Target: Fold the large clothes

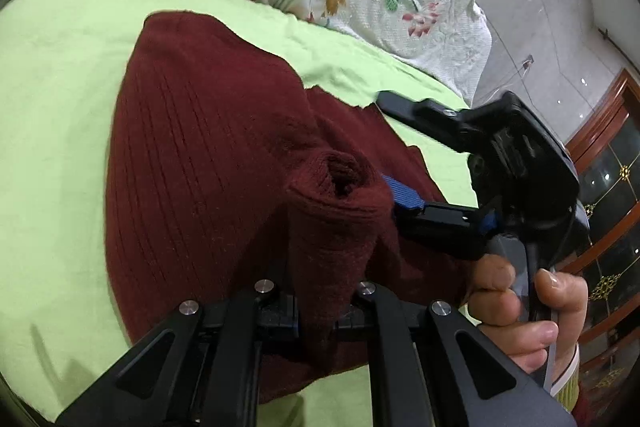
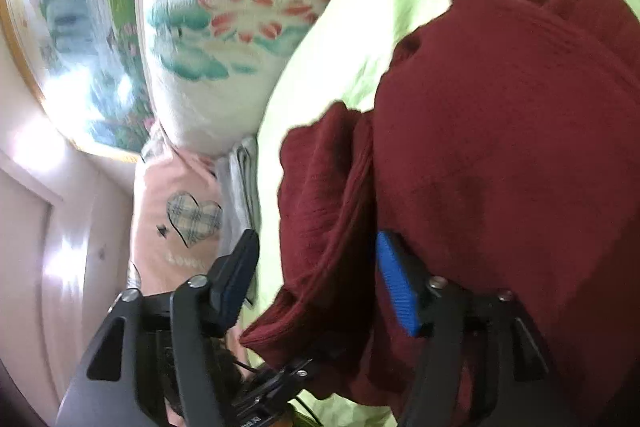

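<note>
Maroon ribbed sweater (image 1: 192,155), cuff rolled.

**Maroon sweater part-folded on the bed**

The sweater (image 1: 192,155) is a dark maroon knit with fine vertical ribs. It lies on a light green sheet (image 1: 60,75), its body spread flat in a broad rounded shape. One sleeve (image 1: 332,227) is drawn up off the body in a bunched roll, its cuff mouth open and facing up. In the right wrist view a loose fold (image 2: 320,227) hangs down beside the main panel, edges rumpled.
</note>
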